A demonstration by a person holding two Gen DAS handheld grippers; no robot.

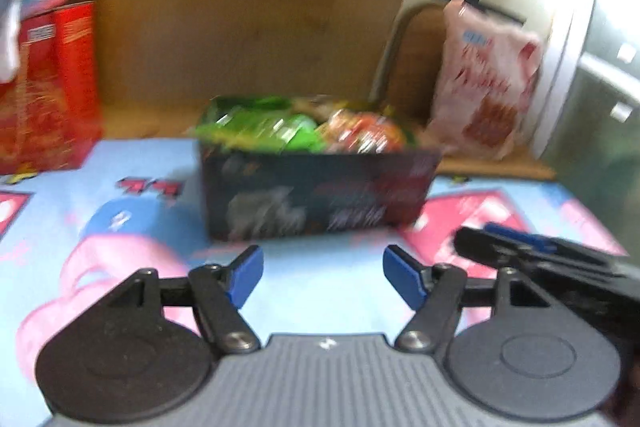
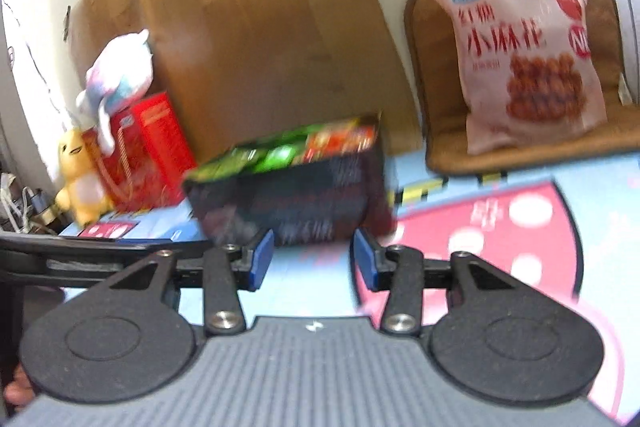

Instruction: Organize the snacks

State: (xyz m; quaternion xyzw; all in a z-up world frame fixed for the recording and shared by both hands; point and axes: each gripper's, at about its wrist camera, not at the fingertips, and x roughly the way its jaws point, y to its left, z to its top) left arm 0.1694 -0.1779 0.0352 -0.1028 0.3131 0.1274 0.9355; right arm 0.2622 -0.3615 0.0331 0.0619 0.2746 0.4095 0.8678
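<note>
Left tongs (image 1: 323, 281): I'm holding them agape, empty.
Right tongs (image 2: 312, 259): gaping, empty too.
Risk: I'm nearing the overfilled snack box (image 1: 316, 195); nudging it could be spilling packets.

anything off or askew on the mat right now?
One thing: the pink snack bag stands outside the dark box, leaning on a brown cushion. The box itself sits flat, with green and red packets inside. Nothing looks spilled or damaged, though the frames are blurred.
</note>
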